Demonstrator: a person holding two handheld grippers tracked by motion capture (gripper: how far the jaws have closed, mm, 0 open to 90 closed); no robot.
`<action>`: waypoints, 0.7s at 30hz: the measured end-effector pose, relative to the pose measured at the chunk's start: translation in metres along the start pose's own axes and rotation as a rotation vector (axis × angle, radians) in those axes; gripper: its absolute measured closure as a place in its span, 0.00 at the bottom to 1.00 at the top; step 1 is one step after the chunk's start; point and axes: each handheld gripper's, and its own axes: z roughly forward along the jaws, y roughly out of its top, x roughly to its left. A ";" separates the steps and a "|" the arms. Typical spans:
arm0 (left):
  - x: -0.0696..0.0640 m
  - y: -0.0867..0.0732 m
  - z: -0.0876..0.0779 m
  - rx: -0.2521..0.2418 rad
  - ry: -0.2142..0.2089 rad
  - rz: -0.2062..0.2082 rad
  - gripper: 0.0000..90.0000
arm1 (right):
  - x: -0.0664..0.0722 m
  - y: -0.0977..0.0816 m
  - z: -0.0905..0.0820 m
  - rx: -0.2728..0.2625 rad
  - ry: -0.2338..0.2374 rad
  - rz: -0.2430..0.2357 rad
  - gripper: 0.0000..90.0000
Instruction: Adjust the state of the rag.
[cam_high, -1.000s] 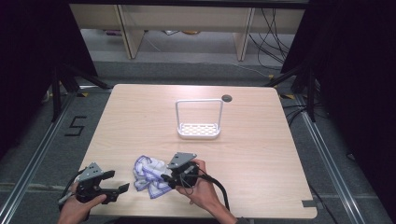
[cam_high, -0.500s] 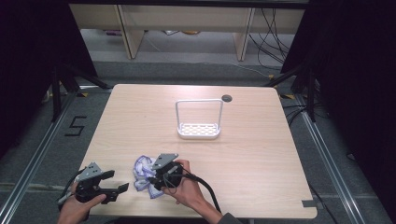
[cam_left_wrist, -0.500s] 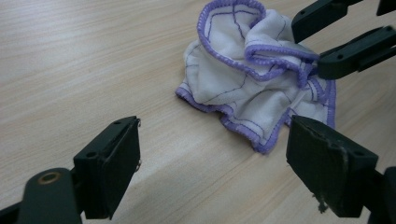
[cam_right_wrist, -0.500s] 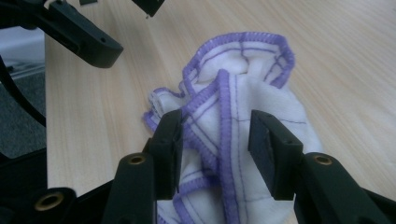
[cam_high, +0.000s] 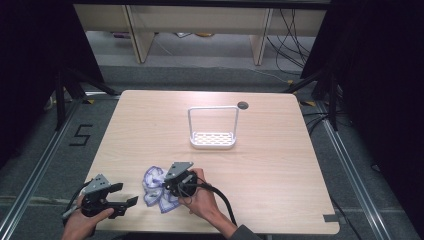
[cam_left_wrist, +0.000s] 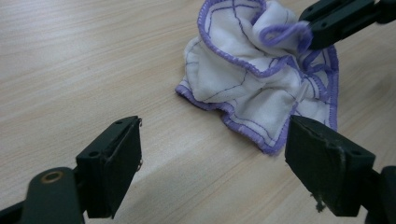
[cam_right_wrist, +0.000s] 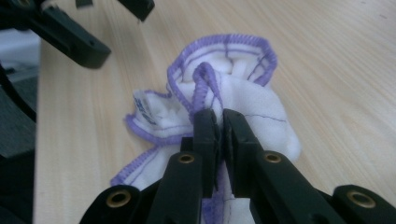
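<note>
A crumpled white cloth with purple stitched edges (cam_high: 156, 190) lies near the table's front edge, left of centre. My right gripper (cam_high: 170, 189) sits on its right side; its jaws have just closed and pinch a fold of the cloth (cam_right_wrist: 219, 93). In the left gripper view that fold (cam_left_wrist: 285, 32) shows clamped at the top right. My left gripper (cam_high: 131, 195) rests low at the front left, jaws wide apart, pointing at the cloth (cam_left_wrist: 252, 88) with a gap of bare table between.
A white wire rack (cam_high: 212, 127) with a perforated base stands at the table's middle. A small dark round hole (cam_high: 243, 105) sits near the far edge. The tabletop (cam_high: 280, 165) is pale wood, with dark floor and metal rails around it.
My right gripper slid left onto the cloth and its jaws went from apart to pinched on a fold. The left gripper stayed put.
</note>
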 end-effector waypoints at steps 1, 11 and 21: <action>0.000 0.000 -0.001 0.003 0.000 0.004 0.20 | -0.001 0.000 -0.005 -0.009 0.010 0.032 0.94; -0.005 0.001 0.000 -0.017 -0.021 0.013 0.21 | -0.027 -0.020 -0.042 -0.080 -0.036 0.136 0.94; -0.002 0.022 0.017 -0.047 -0.076 -0.023 0.21 | -0.035 -0.032 -0.052 -0.101 -0.046 0.201 0.94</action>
